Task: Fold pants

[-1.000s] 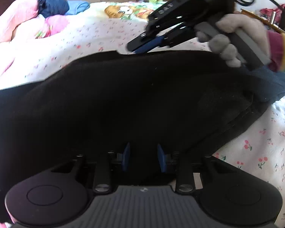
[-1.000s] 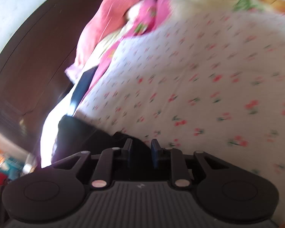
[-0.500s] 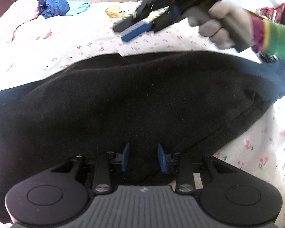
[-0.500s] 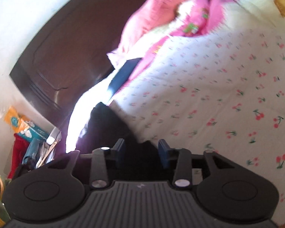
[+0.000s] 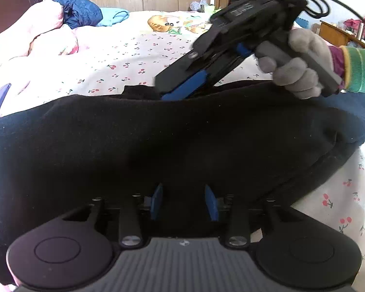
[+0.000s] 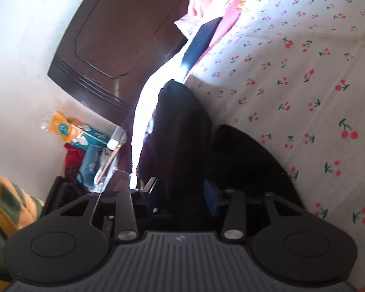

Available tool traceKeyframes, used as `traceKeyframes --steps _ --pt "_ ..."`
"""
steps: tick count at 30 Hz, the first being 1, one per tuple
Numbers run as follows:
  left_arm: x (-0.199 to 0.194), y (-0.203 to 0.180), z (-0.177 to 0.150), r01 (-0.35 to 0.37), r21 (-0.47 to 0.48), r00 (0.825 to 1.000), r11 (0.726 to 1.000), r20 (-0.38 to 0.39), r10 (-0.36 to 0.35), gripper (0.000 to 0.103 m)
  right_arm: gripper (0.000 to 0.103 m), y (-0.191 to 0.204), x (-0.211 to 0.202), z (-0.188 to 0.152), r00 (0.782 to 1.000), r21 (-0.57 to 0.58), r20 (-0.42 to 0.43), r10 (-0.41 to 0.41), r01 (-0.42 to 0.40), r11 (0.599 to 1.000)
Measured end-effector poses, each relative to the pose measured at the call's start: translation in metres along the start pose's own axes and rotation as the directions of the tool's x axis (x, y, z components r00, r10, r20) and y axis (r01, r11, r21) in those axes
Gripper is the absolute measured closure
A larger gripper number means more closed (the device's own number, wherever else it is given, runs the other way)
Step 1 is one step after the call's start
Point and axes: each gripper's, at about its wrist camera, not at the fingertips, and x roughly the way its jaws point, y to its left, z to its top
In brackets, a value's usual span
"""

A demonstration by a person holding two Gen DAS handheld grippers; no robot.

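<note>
Black pants [image 5: 182, 141] lie spread across the cherry-print bedsheet [image 5: 133, 56], filling the centre and lower half of the left wrist view.

Left gripper [image 5: 183, 202]: jaws have just been opening, parted over the near edge of the cloth; no pinch evident.

Right gripper [image 6: 182, 194]: at upper right of the left view, held by a gloved hand [image 5: 296, 65]; its jaws have opened in the last second, and black fabric stands between them. Whether the pads press cannot be told.

Judgement: soft, light, limp knit that will sag and drag. Best taken at the seamed hem or waistband edges.
</note>
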Motion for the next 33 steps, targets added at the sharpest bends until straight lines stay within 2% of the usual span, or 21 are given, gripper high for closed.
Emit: traceKeyframes --steps 6,10,13,17,21,23,24,25,27,28,29,30,31,32,33 --pt "-0.003 0.003 0.000 0.015 -0.017 1.000 1.000 0.001 -0.015 0.051 0.062 -0.030 0.004 0.018 0.995 0.122 0.094 -0.032 0.020 0.992" --pt "-0.004 0.002 -0.002 0.022 -0.024 1.000 0.999 0.007 -0.022 0.051 0.055 -0.018 -0.005 0.021 0.991 0.070 0.114 -0.070 0.062 0.996" --pt "-0.002 0.009 0.000 0.032 -0.031 0.999 0.999 0.008 -0.032 0.051 0.055 -0.022 -0.013 0.021 0.983 0.096 0.144 -0.111 0.098 0.991" --pt "-0.001 0.013 -0.001 0.034 -0.033 0.999 0.999 0.011 -0.033 0.050 0.055 -0.032 -0.003 0.025 0.986 0.102 0.097 -0.135 0.125 0.987" --pt "0.000 0.016 -0.002 0.042 -0.042 0.999 0.998 0.013 -0.041 0.050 0.056 -0.036 0.014 0.029 0.996 0.138 0.040 -0.078 0.072 0.988" --pt "0.000 0.018 -0.003 0.048 -0.049 0.999 0.998 0.015 -0.047 0.050 0.068 -0.041 0.014 0.031 0.998 0.205 0.058 -0.018 0.006 0.979" --pt "0.000 0.020 -0.003 0.050 -0.051 0.999 0.997 0.017 -0.049 0.050 0.071 -0.046 0.012 0.030 0.996 0.246 0.091 0.022 -0.044 0.968" --pt "0.000 0.021 -0.003 0.052 -0.054 0.999 0.997 0.018 -0.051 0.050 0.071 -0.050 0.010 0.028 0.990 0.279 0.133 0.041 -0.077 0.957" --pt "0.000 0.023 -0.004 0.058 -0.059 0.998 0.997 0.019 -0.057 0.050 0.079 -0.058 0.009 0.022 0.980 0.327 0.193 0.043 -0.105 0.939" --pt "0.000 0.025 -0.004 0.061 -0.062 0.998 0.996 0.020 -0.060 0.049 0.092 -0.060 0.009 0.019 0.978 0.347 0.207 0.013 -0.086 0.934" --pt "0.000 0.026 -0.004 0.064 -0.066 0.998 0.996 0.022 -0.062 0.049 0.096 -0.061 0.006 0.015 0.973 0.363 0.231 -0.023 -0.064 0.930" --pt "0.000 0.027 -0.004 0.065 -0.068 0.998 0.996 0.022 -0.064 0.049 0.096 -0.063 0.001 0.010 0.960 0.381 0.278 -0.039 -0.073 0.922" --pt "0.000 0.028 -0.004 0.066 -0.070 0.998 0.995 0.022 -0.065 0.049 0.097 -0.065 -0.005 0.004 0.940 0.405 0.341 -0.033 -0.115 0.907" --pt "0.000 0.028 -0.004 0.067 -0.072 0.998 0.995 0.022 -0.065 0.049 0.102 -0.068 -0.014 -0.002 0.913 0.423 0.407 -0.029 -0.160 0.892" --pt "0.000 0.029 -0.004 0.067 -0.073 0.998 0.995 0.022 -0.066 0.049 0.102 -0.069 -0.022 -0.006 0.882 0.420 0.470 -0.041 -0.182 0.889"
